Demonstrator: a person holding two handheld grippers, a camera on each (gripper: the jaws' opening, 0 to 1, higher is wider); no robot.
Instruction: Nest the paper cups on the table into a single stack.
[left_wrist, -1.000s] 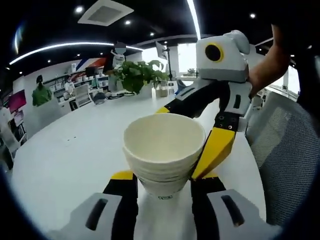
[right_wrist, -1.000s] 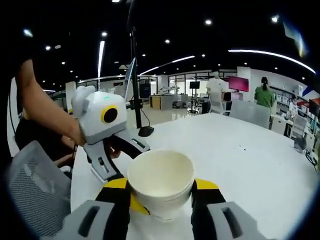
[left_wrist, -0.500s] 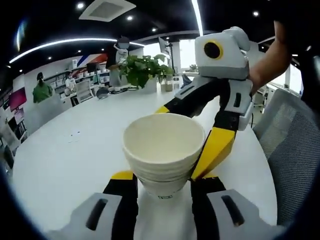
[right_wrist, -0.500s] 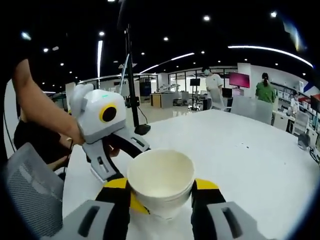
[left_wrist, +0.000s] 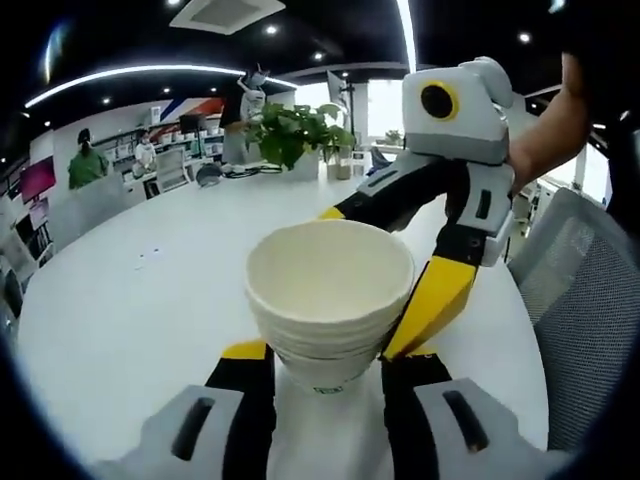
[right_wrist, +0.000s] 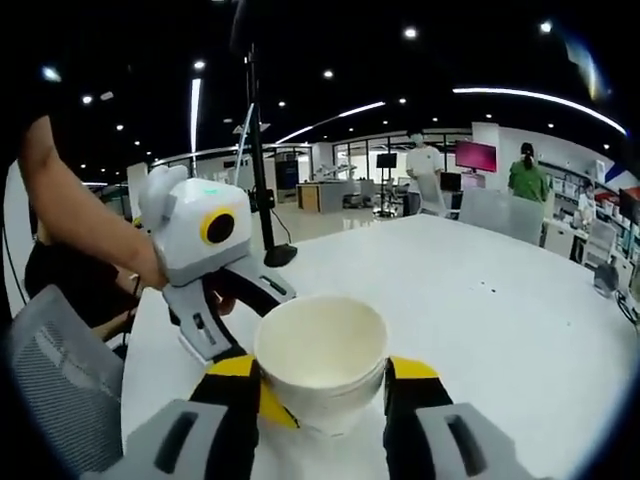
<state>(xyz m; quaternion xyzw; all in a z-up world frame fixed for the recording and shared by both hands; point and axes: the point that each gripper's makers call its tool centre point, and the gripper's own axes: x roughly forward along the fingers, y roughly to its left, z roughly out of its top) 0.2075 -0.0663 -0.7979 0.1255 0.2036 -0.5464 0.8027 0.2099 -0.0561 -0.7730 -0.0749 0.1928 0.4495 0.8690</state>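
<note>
Nested stack of cream paper cups (left_wrist: 330, 300), mouth upward and long axis upright, held between both tools above the round white table (left_wrist: 130, 310). In the left gripper view the left gripper (left_wrist: 325, 362) closes its black-and-yellow jaws on the lower part of the stack, one jaw on either side; several rims are visible stepped one inside another below the top rim. The right gripper (left_wrist: 400, 290) enters from the right of that view, one yellow jaw lying against the near side of the stack. In the right gripper view the right gripper (right_wrist: 325, 385) likewise clasps the cup stack (right_wrist: 322, 365) from both sides, and the left gripper (right_wrist: 222, 325) reaches in from the left. The stack thus sits directly ahead of each tool, equally near to both. Whether its base touches the table cannot be told. The cups appear fully nested, so the next move is judged to be setting the stack down along its upright axis
</note>
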